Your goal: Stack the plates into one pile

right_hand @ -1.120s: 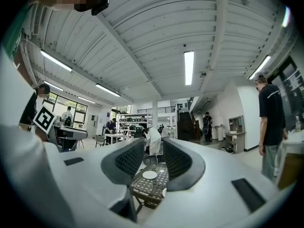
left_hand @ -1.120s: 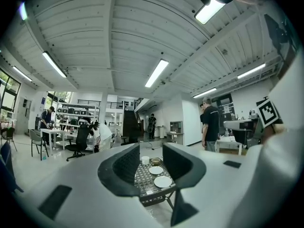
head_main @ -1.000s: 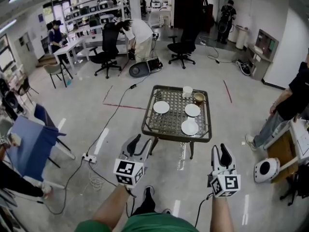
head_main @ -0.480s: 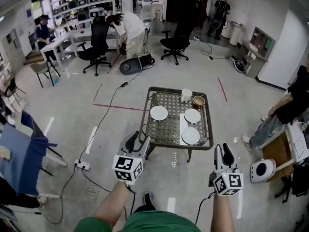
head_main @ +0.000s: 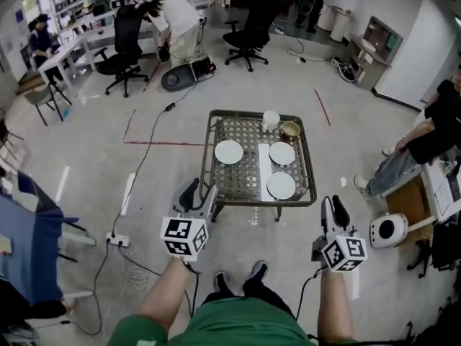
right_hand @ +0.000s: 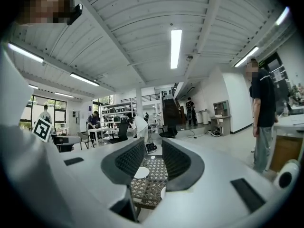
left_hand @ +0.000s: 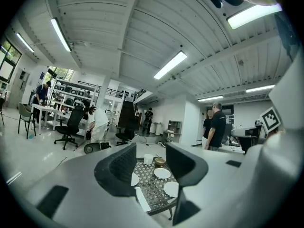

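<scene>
Three white plates lie apart on the wire-mesh table [head_main: 216, 186]: one on the left [head_main: 229, 151], one at the right [head_main: 282, 153], and one at the near right [head_main: 281, 186]. A white cup [head_main: 271, 120] and a brown bowl [head_main: 291, 128] stand at the table's far edge. A white strip [head_main: 263, 162] lies between the plates. My left gripper [head_main: 198, 192] hangs open and empty before the table's near left corner. My right gripper [head_main: 333, 209] is open and empty, off the near right corner. Between the left gripper's [left_hand: 151, 151] fingers the plates [left_hand: 162, 173] show far off. The right gripper [right_hand: 153, 146] frames the left plate [right_hand: 141, 173].
A person [head_main: 432, 132] stands right of the table, with a white round device [head_main: 389, 231] on the floor nearby. A cable and power strip [head_main: 115, 238] lie on the floor at left. Office chairs [head_main: 245, 38] and people at desks fill the far side.
Both grippers have moved forward toward the table, which now looks nearer and larger. Their jaws stand as before and hold nothing.
</scene>
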Action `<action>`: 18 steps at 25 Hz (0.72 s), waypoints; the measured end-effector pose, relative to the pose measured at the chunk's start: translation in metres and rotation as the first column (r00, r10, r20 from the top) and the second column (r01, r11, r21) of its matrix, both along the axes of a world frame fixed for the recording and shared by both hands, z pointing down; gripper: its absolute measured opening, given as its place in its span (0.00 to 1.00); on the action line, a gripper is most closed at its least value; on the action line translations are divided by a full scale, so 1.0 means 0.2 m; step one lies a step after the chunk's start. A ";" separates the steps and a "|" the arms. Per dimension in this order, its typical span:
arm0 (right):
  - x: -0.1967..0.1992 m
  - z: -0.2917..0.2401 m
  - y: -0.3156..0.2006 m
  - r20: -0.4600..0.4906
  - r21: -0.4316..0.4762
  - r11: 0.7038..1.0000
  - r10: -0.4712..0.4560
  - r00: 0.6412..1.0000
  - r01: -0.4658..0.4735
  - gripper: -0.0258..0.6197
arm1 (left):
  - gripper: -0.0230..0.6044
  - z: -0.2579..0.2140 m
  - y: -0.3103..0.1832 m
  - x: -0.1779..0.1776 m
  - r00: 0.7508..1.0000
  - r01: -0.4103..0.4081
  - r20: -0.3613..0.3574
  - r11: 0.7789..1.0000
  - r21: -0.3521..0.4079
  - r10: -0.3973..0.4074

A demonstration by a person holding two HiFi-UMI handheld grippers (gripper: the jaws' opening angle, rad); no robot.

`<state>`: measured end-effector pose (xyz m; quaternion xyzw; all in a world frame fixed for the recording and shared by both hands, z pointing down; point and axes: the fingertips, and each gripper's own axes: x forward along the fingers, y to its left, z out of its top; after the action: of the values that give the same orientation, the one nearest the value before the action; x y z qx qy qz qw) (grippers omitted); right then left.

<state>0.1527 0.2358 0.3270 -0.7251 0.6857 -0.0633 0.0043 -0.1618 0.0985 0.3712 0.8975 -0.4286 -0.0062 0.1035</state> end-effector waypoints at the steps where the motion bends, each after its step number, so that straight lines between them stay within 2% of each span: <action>1: 0.02 0.02 -0.03 0.013 -0.006 1.000 0.000 1.000 0.000 0.24 | 0.34 0.01 -0.02 0.02 1.000 -0.003 0.005 1.000 -0.002 0.003; 9: 0.19 0.25 -0.36 0.154 -0.058 0.998 -0.025 0.988 0.035 0.24 | 0.34 0.08 -0.21 0.18 0.997 0.008 0.080 0.999 -0.037 -0.005; 13: 0.31 0.34 -0.61 0.183 -0.070 0.994 -0.065 0.981 0.079 0.24 | 0.34 0.08 -0.39 0.28 0.993 0.050 0.105 0.998 -0.034 -0.046; 18: 0.52 0.44 -0.92 0.212 -0.090 0.986 -0.116 0.970 0.138 0.24 | 0.34 0.12 -0.59 0.49 0.989 0.084 0.128 0.995 -0.054 -0.077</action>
<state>0.2562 0.0517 0.4154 -0.6684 0.7224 -0.1739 0.0334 -0.0637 -0.0204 0.3953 0.8746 -0.4703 0.0589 0.1024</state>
